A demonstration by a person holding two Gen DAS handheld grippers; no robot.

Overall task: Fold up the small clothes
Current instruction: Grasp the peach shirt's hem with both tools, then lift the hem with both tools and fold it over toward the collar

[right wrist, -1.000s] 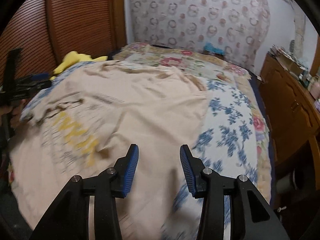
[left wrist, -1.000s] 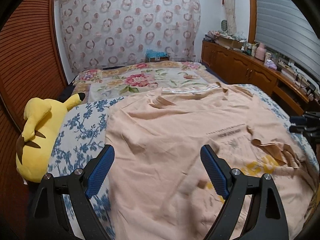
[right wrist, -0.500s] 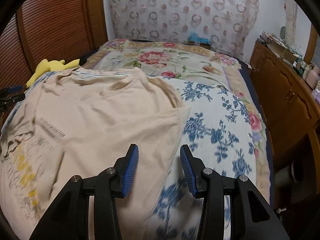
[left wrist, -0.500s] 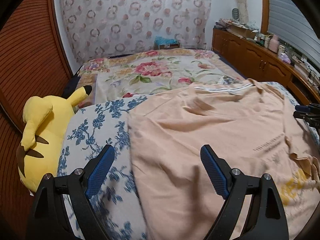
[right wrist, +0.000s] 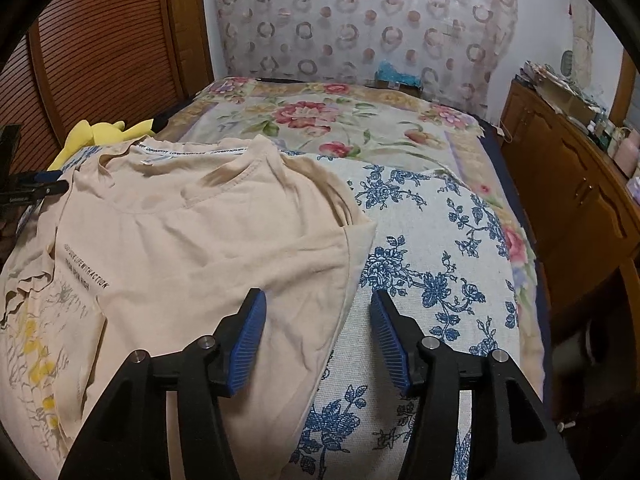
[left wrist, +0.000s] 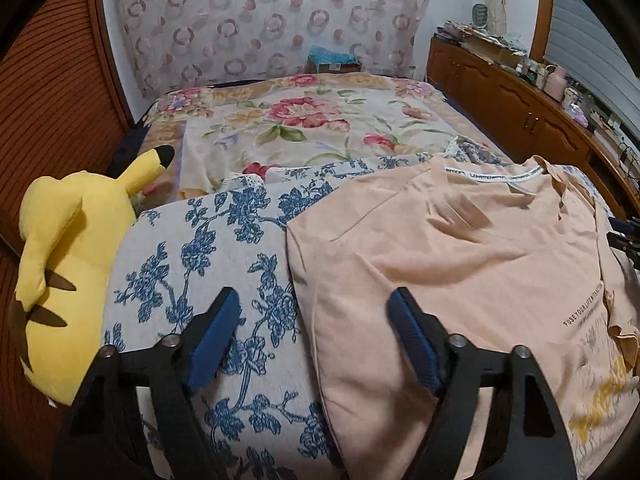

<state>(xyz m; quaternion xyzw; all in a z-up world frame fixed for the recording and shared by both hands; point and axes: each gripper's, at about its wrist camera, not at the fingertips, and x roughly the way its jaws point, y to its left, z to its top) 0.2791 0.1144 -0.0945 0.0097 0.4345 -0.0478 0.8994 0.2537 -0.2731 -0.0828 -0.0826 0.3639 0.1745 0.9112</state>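
A blue-flowered white bedspread [left wrist: 192, 256] carries the peach cotton T-shirt [left wrist: 460, 264], spread flat. Limp and light (likely to sag), it is best pinched at its side edges. Left gripper [left wrist: 314, 338] closing, right gripper [right wrist: 318, 336] opening; neither grips cloth.

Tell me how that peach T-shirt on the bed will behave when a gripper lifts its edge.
The peach T-shirt looks thin and creased, so it will probably drape and sag rather than hold shape. Its rumpled sleeve suggests that loose parts may trail. Lying on the blue floral cover, it likely drags some instead of sliding freely.
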